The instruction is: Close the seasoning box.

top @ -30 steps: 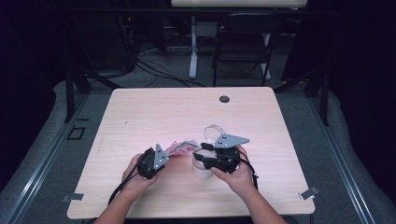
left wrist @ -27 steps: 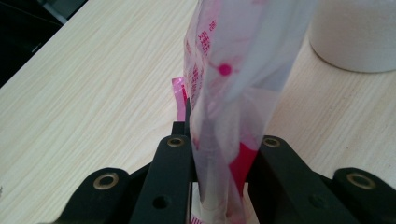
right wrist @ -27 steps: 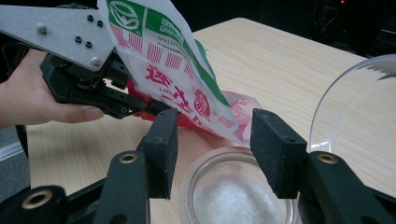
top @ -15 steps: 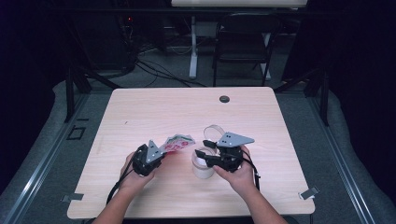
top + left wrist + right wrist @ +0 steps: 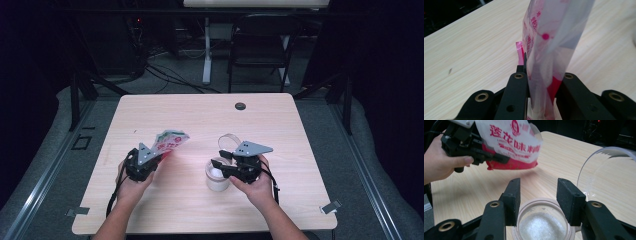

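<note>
The left gripper [image 5: 150, 161] pinches the bag [image 5: 170, 140] (limp, slippery film) by its edge; the right gripper [image 5: 541, 200] grips the jar [image 5: 544, 222] rim.

- Desk [image 5: 200, 115]: light wood-grain top, rounded corners, on a grey floor [image 5: 325, 135].
- Small dark round grommet [image 5: 240, 106] set into the desk near its far edge, right of the middle.
- White jar [image 5: 218, 176] stands upright on the desk, right of centre toward the near edge; mouth open, white grains inside [image 5: 542, 226].
- Clear, curved lid [image 5: 229, 142] sits just behind the jar, tilted up on edge.
- Tiny dark speck [image 5: 450, 71] on the wood at the left side.
</note>
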Demonstrator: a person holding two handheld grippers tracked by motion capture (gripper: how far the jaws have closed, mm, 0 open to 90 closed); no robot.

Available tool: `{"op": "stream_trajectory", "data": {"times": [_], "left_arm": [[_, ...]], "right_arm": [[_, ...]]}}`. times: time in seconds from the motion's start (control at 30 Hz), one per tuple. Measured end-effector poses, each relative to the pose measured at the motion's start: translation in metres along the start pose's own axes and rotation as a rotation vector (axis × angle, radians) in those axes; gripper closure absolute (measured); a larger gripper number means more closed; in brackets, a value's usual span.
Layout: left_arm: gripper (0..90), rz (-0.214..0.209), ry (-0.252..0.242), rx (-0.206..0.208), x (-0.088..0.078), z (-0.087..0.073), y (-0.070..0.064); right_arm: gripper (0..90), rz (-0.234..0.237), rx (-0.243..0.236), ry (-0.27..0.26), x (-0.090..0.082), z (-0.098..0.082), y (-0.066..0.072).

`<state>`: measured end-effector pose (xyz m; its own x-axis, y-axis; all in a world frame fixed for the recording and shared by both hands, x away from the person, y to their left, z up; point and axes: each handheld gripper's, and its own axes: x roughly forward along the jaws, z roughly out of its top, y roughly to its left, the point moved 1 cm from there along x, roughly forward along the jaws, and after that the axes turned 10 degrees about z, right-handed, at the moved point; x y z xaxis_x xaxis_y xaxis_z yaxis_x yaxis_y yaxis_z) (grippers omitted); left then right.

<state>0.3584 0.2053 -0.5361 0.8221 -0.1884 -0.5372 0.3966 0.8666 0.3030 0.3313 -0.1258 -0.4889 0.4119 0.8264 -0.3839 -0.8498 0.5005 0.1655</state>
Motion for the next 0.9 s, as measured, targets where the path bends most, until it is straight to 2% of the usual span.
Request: {"op": "stream_trajectory", "data": {"times": [0.2,0.37,0.43,0.53,0.7,0.9], "left_arm": [[82.9,0.059,0.022,-0.074,0.001,-0.008,0.021],[82.9,0.107,0.030,-0.161,0.000,-0.016,0.041],[82.9,0.124,0.038,-0.176,-0.001,-0.018,0.045],[82.9,0.145,0.043,-0.230,-0.001,-0.024,0.054],[82.9,0.178,0.064,-0.284,0.000,-0.031,0.063],[82.7,0.183,0.092,-0.316,0.003,-0.036,0.066]], "right_arm": [[55.0,0.010,0.002,0.005,0.002,-0.001,0.000],[55.1,0.012,0.003,0.006,0.002,-0.001,-0.001],[55.1,0.013,0.003,0.006,0.002,-0.001,-0.001],[55.2,0.015,0.005,0.005,0.003,-0.001,-0.001],[55.2,0.020,0.005,0.009,0.004,-0.001,-0.001],[55.2,0.023,0.004,0.006,0.004,-0.002,-0.002]]}}
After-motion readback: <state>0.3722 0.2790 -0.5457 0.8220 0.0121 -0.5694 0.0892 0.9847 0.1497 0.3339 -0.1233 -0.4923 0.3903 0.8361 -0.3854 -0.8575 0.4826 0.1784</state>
